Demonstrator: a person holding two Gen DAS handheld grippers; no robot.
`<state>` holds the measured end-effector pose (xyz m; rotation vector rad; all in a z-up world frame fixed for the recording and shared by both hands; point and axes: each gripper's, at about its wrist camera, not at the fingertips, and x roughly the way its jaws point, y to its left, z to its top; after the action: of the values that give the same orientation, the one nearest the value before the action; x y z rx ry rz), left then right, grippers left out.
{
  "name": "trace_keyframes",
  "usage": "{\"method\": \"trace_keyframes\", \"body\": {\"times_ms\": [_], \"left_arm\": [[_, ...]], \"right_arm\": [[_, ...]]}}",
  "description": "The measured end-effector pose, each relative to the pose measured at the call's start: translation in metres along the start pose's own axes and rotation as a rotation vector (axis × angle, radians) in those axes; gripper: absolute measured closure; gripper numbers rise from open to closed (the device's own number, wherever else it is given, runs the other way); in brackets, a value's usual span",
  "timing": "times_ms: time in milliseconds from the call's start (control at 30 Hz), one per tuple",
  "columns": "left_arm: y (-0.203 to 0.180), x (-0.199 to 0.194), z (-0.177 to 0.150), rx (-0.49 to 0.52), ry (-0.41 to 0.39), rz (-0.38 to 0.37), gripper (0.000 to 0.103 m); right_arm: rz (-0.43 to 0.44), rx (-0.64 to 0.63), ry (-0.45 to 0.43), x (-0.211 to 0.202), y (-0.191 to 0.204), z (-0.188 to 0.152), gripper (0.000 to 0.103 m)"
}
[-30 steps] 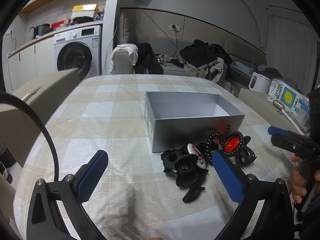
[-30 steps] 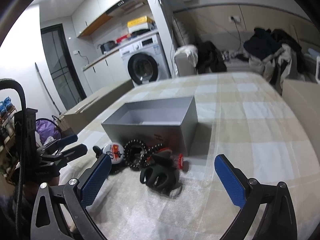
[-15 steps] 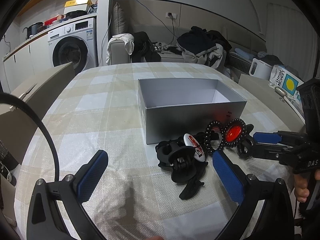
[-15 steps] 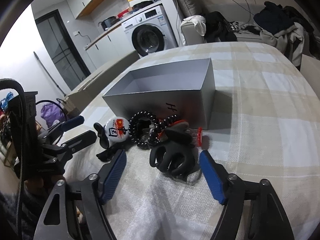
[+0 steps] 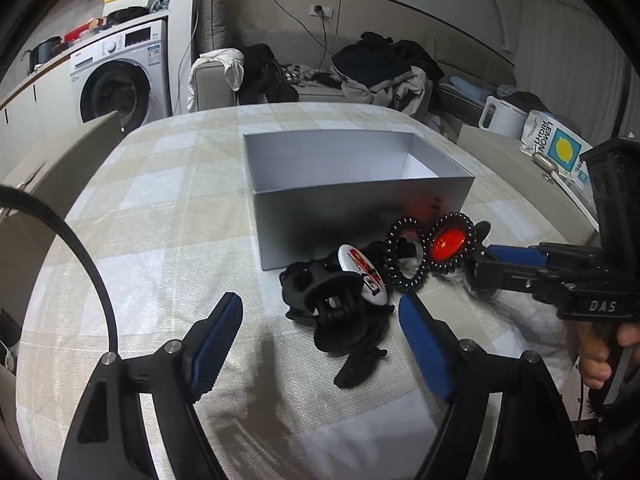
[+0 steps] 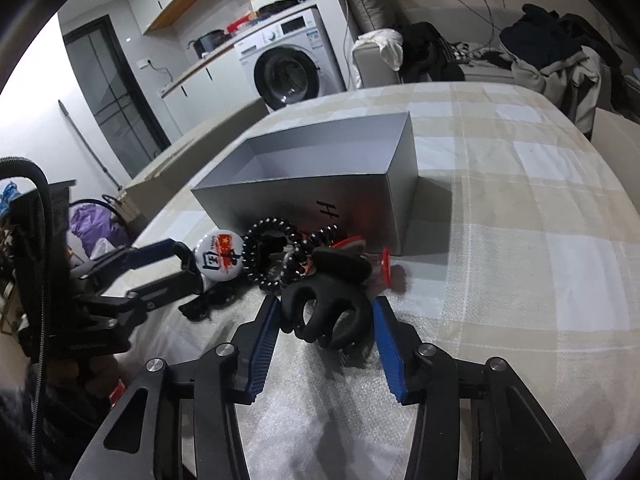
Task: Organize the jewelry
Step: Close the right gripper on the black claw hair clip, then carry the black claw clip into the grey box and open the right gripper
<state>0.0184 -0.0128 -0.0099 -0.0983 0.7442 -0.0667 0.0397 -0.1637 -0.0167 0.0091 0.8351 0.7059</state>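
Through the left wrist camera, the left gripper is hovering low over the checked tablecloth with its blue ribbed pads spread wide, holding nothing. Just ahead of it a matte black claw clip is lying in a heap of hair accessories, its curved teeth facing the camera. A round glossy badge is leaning tilted against the clip, and two black spiral hair ties are standing side by side behind it, one ringing a glowing red disc. The heap is sitting right against the front wall of an open grey cardboard box, whose long axis is running left to right across the view. The right gripper is reaching in from the right, its tips at the edge of the heap.

Through the right wrist camera, the right gripper is sitting with its blue pads on either side of a second, smooth black claw clip; the jaws are narrowed but whether the pads are touching the clip I cannot tell. The clip's teeth are curling down towards the camera, and its long axis is running across the gap. Behind it the spiral ties, the badge and a small red-rimmed piece are crowding against the box, which has a black scribble on its front. The left gripper is entering from the left, jaws apart.
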Motion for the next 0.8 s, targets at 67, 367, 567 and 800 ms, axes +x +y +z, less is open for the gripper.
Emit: {"method": "trace_keyframes", "body": {"times_ms": [67, 367, 567, 800], "left_arm": [[0.000, 0.001, 0.001, -0.005, 0.010, -0.013, 0.032], [0.006, -0.005, -0.003, -0.050, 0.010, -0.061, 0.084], [0.006, -0.011, -0.006, -0.053, -0.016, -0.060, 0.084], [0.009, -0.026, 0.000, -0.044, -0.084, -0.049, 0.084]], "right_arm": [[-0.006, 0.007, -0.023, -0.007, -0.002, -0.003, 0.058], [0.006, 0.032, -0.084, -0.019, -0.008, 0.001, 0.058], [0.013, 0.037, -0.109, -0.021, -0.008, 0.002, 0.058], [0.016, 0.041, -0.152, -0.029, -0.009, 0.002, 0.058]]}}
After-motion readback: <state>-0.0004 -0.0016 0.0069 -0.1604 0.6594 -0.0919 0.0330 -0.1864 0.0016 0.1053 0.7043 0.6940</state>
